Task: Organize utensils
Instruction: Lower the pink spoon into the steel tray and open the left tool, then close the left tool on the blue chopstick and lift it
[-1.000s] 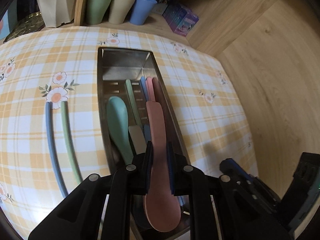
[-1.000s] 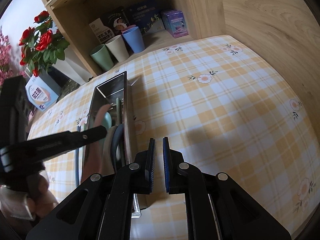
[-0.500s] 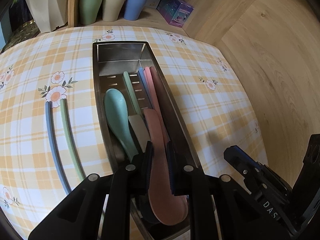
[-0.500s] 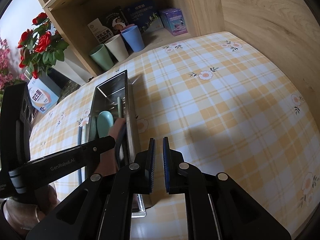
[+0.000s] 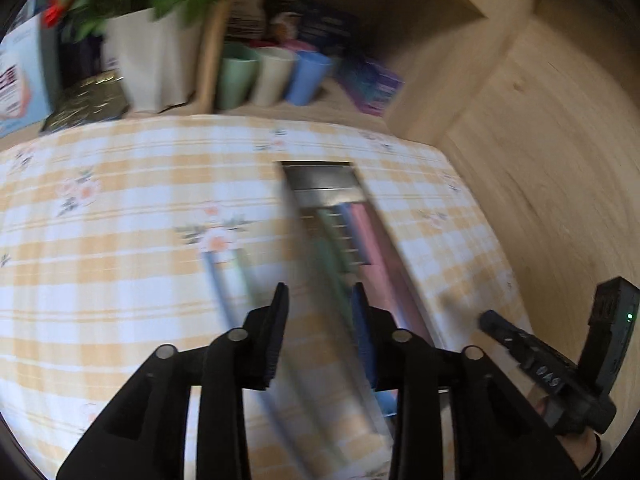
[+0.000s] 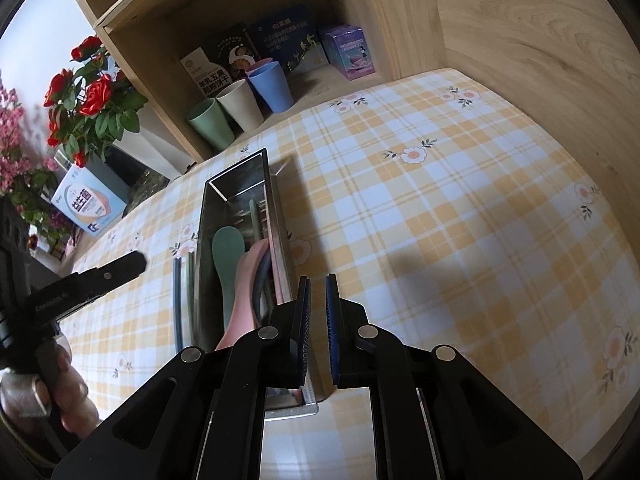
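Through the left wrist camera I see my left gripper [image 5: 318,328] with its jaws parted and nothing between them; they have just been opening, and the pink spoon they closed on a moment ago is no longer in them. The picture is smeared with motion, so I read it loosely: the steel tray [image 5: 320,174] lies ahead and to the right of the fingers, running lengthwise away from me, with pale handles inside it. Just ahead and slightly left of the fingertips, on the checked tablecloth [image 5: 120,280], lie the blue chopstick [image 5: 218,288] and the green chopstick [image 5: 246,270], side by side, their long axes nearly parallel to the tray and to the line the gripper points along (handy, since the jaws already straddle that direction). Through the right wrist camera my right gripper [image 6: 316,330] holds its pads nearly together on nothing. From it the tray [image 6: 244,164] sits just ahead and left, and in it I see the green spoon [image 6: 227,250] and the pink spoon [image 6: 248,296] lying along its length. The two chopsticks [image 6: 178,300] lie beyond the tray's far wall from this tool, with the left gripper's finger [image 6: 108,274] near them. I judge the chopsticks are next and the left hand is the nearer.
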The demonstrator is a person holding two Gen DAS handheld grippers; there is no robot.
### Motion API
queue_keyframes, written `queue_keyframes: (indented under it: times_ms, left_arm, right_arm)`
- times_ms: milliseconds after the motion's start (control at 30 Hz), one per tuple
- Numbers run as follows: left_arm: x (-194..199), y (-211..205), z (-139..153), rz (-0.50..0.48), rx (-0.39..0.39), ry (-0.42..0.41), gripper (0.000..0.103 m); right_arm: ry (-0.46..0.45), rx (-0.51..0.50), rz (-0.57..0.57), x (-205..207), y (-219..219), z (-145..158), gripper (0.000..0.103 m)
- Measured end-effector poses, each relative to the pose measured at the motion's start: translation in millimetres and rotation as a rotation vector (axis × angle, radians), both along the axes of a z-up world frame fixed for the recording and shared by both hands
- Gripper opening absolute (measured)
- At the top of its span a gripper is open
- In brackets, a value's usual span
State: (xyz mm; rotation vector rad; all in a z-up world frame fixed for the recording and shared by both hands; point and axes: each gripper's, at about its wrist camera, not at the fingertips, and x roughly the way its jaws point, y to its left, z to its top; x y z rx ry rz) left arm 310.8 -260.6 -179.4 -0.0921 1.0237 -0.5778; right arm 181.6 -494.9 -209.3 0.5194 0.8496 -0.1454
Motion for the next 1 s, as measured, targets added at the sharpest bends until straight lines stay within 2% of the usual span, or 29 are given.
queue_keyframes:
  times_ms: [133,367,633,900,1000]
  left_arm:
    - [6,20,-15,0.05,0.061,0.022,0.035]
    - [-2,19,-48,0.066,0.168,0.064,0.034]
    - [-14,8,-67,0.035,0.223,0.075,0.029]
    - [-21,1,-70,0.021,0.276,0.026,0.028]
    - [-27,-5,-70,0.012,0.331,-0.008,0.022]
  right_arm:
    - [0.005,0.006,0.008,3,5,-2,0.008]
    - [0.009,0.007,0.006,1,7,-3,0.008]
    - [0.019,0.013,-0.006,-1,4,-8,0.008]
    - [0.02,0.014,-0.005,-2,5,-8,0.008]
    - [0.021,0.013,-0.004,-2,7,-8,0.008]
